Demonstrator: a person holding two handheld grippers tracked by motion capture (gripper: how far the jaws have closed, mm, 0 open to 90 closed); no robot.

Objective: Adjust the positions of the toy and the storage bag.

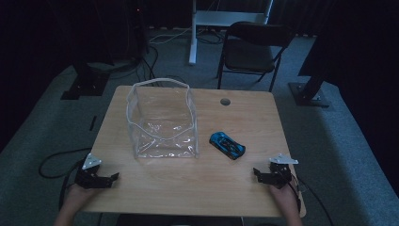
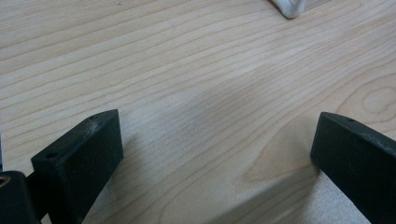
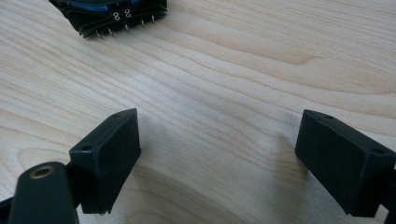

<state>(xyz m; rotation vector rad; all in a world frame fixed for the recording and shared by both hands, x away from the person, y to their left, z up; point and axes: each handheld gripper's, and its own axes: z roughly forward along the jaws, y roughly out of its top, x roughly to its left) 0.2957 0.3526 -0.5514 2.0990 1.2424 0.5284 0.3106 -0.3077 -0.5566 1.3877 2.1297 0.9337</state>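
Note:
A clear plastic bag with a white rim stands upright and open at the table's middle left. A blue and black toy car lies to its right; its rear end fills the top left of the right gripper view. My left gripper rests open near the front left edge, with only bare wood between its jaws. My right gripper rests open near the front right edge, a little in front of the car, nothing between its jaws. A white corner of the bag peeks in at the top of the left gripper view.
The wooden table has a round cable hole near its far edge. Behind it stand a black chair and a white desk frame. Black stands and cables lie on the grey carpet.

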